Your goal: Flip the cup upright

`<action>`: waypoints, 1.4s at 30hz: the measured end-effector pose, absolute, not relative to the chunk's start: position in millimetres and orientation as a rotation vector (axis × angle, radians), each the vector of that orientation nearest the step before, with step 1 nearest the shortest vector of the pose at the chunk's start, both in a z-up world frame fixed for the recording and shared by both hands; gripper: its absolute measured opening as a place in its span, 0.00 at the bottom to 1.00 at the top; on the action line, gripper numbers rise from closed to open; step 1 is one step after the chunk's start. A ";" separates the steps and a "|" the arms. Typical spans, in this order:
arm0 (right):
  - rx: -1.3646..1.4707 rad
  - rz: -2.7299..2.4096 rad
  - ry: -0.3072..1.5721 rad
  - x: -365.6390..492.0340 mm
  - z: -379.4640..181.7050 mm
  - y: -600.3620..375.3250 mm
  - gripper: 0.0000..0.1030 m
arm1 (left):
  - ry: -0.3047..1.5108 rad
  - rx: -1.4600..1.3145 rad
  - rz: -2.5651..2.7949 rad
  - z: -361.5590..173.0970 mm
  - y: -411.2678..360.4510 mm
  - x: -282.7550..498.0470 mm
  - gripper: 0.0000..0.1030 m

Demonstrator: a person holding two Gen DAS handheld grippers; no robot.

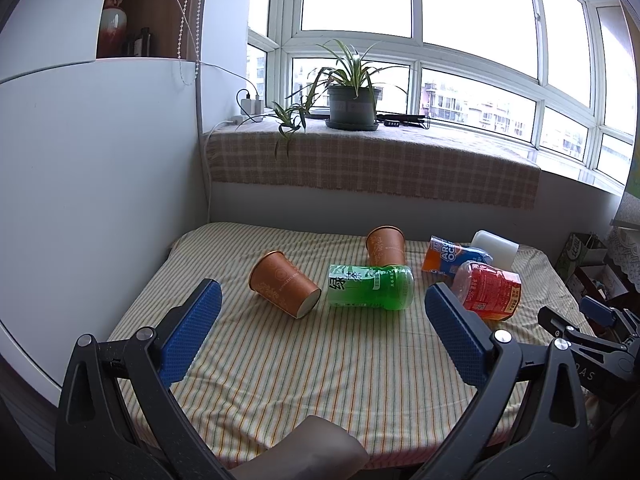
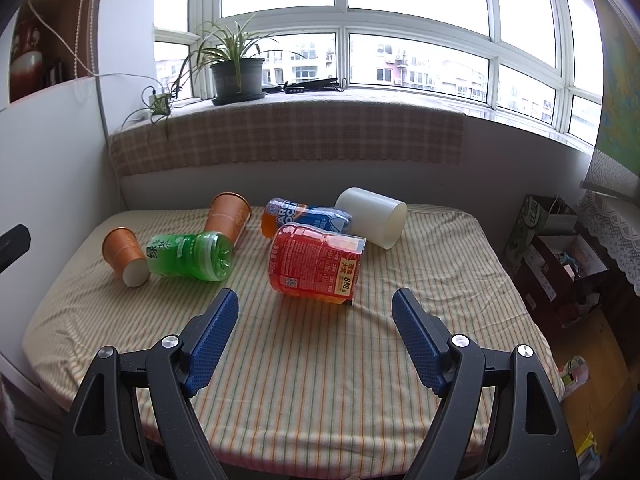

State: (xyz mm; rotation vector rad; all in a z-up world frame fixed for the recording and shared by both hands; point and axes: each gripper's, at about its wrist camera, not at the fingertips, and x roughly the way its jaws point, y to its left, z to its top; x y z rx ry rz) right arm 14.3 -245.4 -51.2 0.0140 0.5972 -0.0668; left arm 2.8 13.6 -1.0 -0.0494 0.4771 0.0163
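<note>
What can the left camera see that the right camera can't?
Only the left wrist view shows the other gripper at its right edge and white chargers on the sill. Only the right wrist view shows the white cup's open mouth and the boxes on the floor. Both show two brown cups, the green bottle, the red bottle and the plant.

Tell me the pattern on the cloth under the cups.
The cloth has thin stripes, orange and green on cream; clearest in the right wrist view.

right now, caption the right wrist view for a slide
Open right gripper faces tipped cups and bottles on a striped tablecloth.
</note>
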 end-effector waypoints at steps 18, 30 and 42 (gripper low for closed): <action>-0.055 0.098 0.618 59.0 -45.9 -202.9 0.77 | 0.558 -0.081 0.151 -29.8 69.3 0.3 1.00; -0.129 0.360 0.700 121.6 -55.0 -127.5 0.77 | 0.608 -0.122 0.250 -46.4 109.4 -16.1 1.00; -0.276 0.567 0.837 176.7 -82.1 -44.4 0.77 | 0.630 -0.172 0.309 -54.4 135.2 -32.4 1.00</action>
